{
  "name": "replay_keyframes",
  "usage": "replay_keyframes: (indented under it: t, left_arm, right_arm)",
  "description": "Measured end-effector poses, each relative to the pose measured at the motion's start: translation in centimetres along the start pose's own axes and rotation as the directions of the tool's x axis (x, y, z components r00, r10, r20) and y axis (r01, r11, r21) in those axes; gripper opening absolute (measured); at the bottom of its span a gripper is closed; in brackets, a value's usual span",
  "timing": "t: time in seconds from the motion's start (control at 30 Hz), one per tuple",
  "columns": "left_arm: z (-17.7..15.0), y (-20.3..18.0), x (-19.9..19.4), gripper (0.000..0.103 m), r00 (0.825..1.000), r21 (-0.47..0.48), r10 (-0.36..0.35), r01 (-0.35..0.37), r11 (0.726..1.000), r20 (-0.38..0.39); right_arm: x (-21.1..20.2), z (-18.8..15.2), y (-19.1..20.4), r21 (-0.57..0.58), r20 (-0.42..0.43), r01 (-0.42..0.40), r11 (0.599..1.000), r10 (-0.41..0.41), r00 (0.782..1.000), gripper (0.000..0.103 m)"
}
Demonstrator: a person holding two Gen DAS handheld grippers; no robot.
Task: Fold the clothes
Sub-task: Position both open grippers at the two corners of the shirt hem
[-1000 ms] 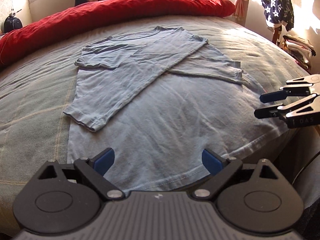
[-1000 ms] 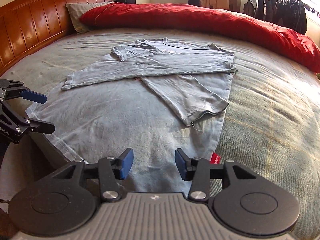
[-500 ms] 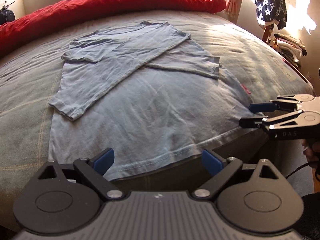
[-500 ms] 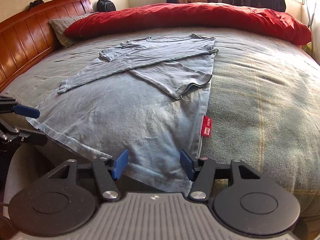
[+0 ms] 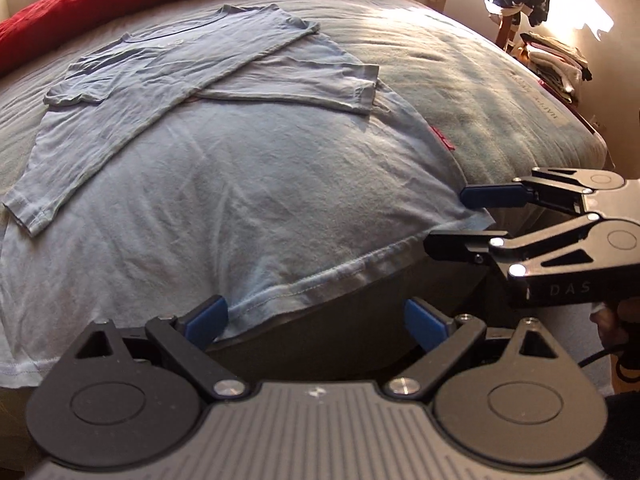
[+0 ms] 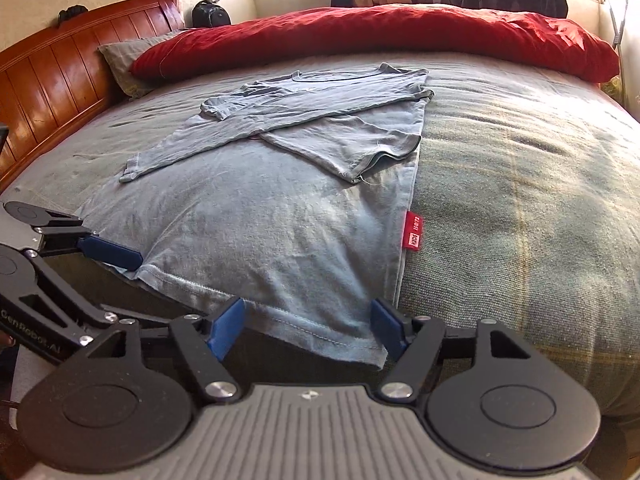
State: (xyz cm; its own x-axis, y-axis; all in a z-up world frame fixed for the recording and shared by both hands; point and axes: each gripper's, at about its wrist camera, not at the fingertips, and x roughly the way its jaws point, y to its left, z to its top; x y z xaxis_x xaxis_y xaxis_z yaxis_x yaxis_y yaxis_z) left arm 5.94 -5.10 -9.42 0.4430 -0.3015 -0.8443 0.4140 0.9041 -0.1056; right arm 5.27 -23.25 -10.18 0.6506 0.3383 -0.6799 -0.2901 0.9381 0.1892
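We are at the foot of the bed [image 6: 520,200], with the red duvet [image 6: 400,36] bunched along its far side. The shirt [image 5: 240,184] lies flat across the bed, collar toward the duvet and hem [image 5: 320,276] hanging just over the near edge.

By our reading the fold is partly done: both sleeves [image 5: 288,84] are already laid across the chest, crossing each other, and the body is smooth. What is left, we judge, is to lift the hem and bring it up toward the collar, perhaps twice, to make a compact stack.

Our two grippers are placed for that. The left gripper [image 5: 316,314] stands wide open at the hem, its left pad against the cloth edge, nothing pinched. The right gripper [image 6: 306,326] has just been opening; its jaws now straddle the hem's right corner, the cloth between the pads but not pressed. In the left view its two fingers sit above and below that corner.

A small red tag [image 6: 414,230] shows on the right side seam.
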Motion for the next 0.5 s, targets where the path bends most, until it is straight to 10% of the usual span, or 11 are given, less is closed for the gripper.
replay_keyframes:
  t: [0.23, 0.5]
  left_arm:
    - [0.8, 3.7, -3.5, 0.095, 0.991, -0.076, 0.095, -0.088, 0.993, 0.091]
    - [-0.7, 8.4, -1.6, 0.095, 0.989, -0.204, 0.146, -0.140, 0.969, 0.015]
  right_arm:
    - [0.1, -0.1, 0.1, 0.007, 0.003, -0.002, 1.000, 0.002, 1.000, 0.077]
    - [0.3, 0.0, 0.3, 0.009, -0.002, 0.001, 1.000, -0.001, 1.000, 0.080]
